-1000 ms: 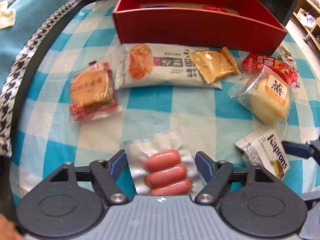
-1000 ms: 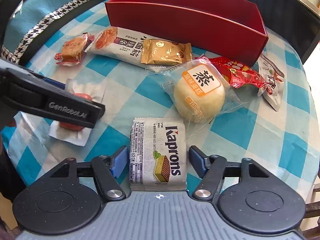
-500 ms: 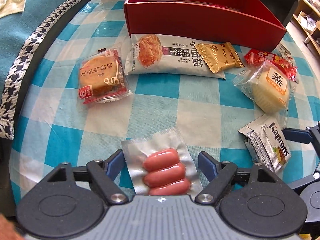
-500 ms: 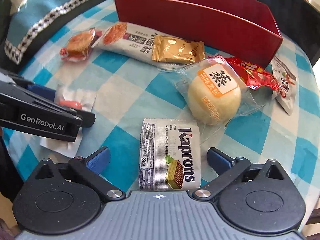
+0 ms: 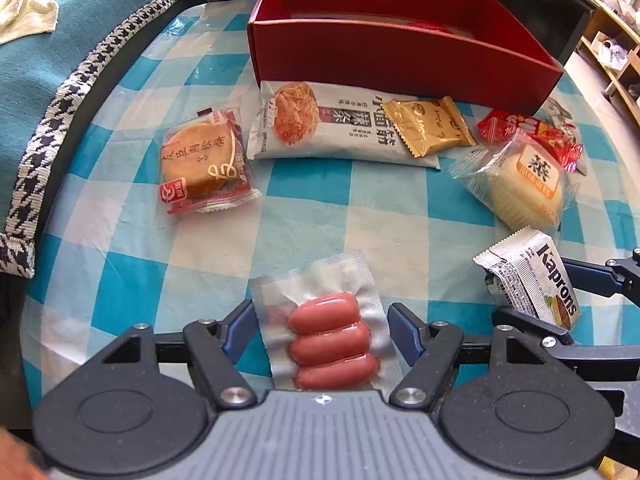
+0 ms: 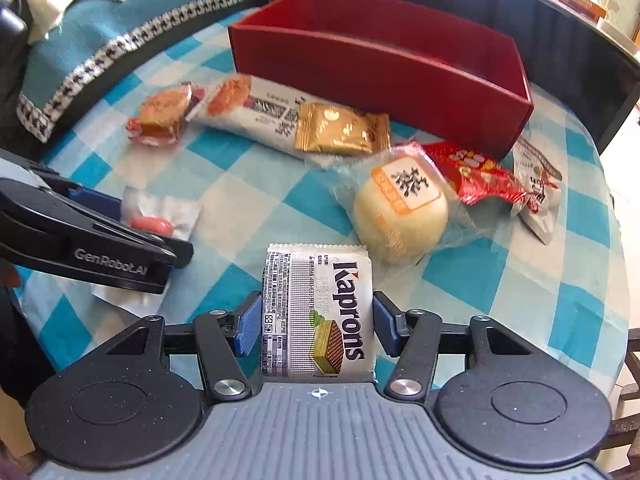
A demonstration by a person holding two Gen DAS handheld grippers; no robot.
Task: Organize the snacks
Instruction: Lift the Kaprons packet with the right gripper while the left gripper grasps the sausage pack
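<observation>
A red box stands at the far side of the checked table; it also shows in the right wrist view. My left gripper is open, its jaws either side of a vacuum pack of three sausages lying on the cloth. My right gripper is shut on a Kaprons wafer pack, lifted off the table; the pack also shows in the left wrist view.
In front of the box lie a round pastry pack, a long white snack bag, a gold packet, a steamed cake pack and a red packet. A teal cushion lies left.
My right gripper closed on the Kaprons pack and raised it. My left gripper stayed open around the sausage pack and drew slightly nearer.
</observation>
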